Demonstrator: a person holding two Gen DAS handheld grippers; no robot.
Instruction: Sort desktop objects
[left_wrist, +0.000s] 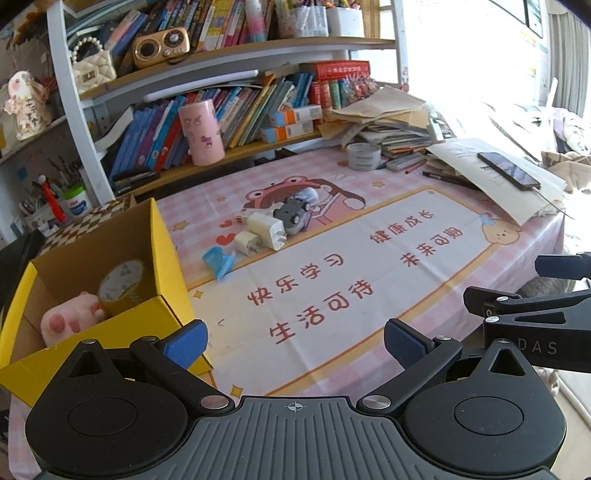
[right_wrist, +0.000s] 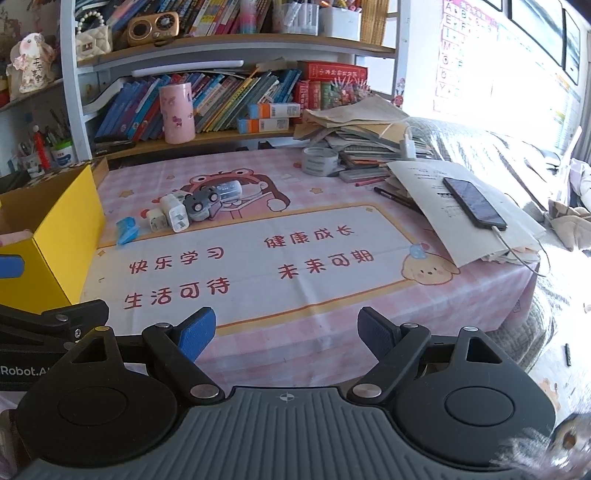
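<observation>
A small cluster lay mid-counter on the pink cloth (left_wrist: 369, 280): a blue packet (left_wrist: 218, 260), two white chargers (left_wrist: 264, 230) and a grey toy car (left_wrist: 291, 212), touching or just beside one another. Left of them stood the yellow box (left_wrist: 168, 258), already holding a tape roll (left_wrist: 122, 282) and a pink plush (left_wrist: 70, 319). The left claw (left_wrist: 293, 341) hung spread wide with nothing between its pads (as did the right claw (right_wrist: 286, 334)), near the counter's front edge, well apart from the cluster.
</observation>
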